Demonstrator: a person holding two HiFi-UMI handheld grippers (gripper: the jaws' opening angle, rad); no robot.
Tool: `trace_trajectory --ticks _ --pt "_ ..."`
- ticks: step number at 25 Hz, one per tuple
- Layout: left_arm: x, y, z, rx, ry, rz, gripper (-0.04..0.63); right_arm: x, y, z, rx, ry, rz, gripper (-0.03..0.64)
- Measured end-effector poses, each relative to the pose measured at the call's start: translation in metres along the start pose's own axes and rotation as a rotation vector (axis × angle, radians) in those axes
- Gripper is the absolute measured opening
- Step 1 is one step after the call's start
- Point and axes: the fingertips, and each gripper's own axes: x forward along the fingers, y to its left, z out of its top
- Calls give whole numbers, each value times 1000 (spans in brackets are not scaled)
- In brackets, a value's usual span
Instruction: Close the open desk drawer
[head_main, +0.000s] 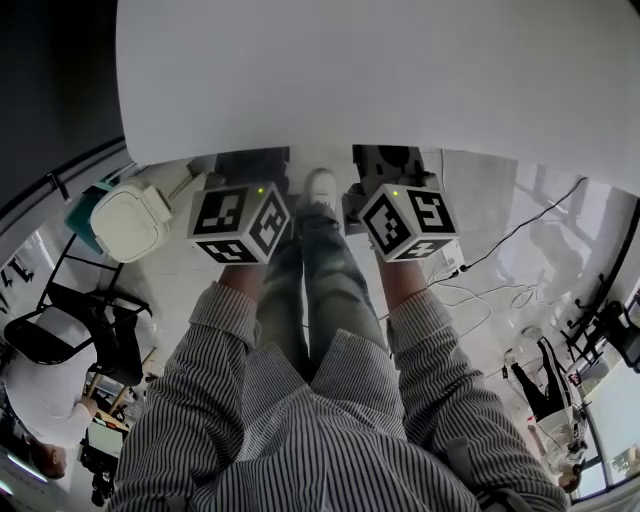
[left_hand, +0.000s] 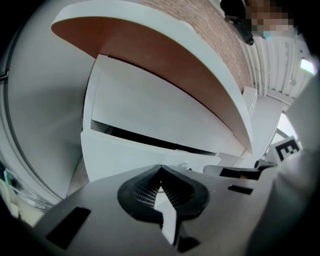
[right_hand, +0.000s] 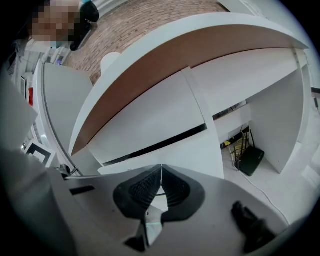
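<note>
**Both grippers pinched shut in front of the desk drawers**

On my left feed the left gripper has its ribbed pads meeting at the tips, with nothing between them. The right gripper reads the same: jaws together and empty. Neither touches the furniture.

From the head camera I see the two marker cubes, left and right, side by side just at the near edge of the white desk top. The jaws themselves run under that edge and are out of sight there. My operator's striped sleeves lead down to the cubes, with jeans and a white shoe between them.

The drawer unit sits under the desk, straight ahead of both grippers. On the left feed the lower drawer is just beyond the jaw tips, and a dark gap separates it from the upper drawer front. The lower front looks to stand slightly proud of the upper one, though I can't judge by how much. The right feed shows the same stack, with the lower front nearest. To its right, a black box with cables rests on the floor in the knee space.

The desk's brown underside arches over the unit.
</note>
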Motion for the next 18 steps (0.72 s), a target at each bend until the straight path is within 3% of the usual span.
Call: trace_trajectory --ticks 7,18 --pt "-25 -5 0 15 6 -1 12 -23 13 -3 4 1 -23 17" --pt "-92 -38 25 121 -97 -59 12 -87 52 14 -16 -84 -79 17"
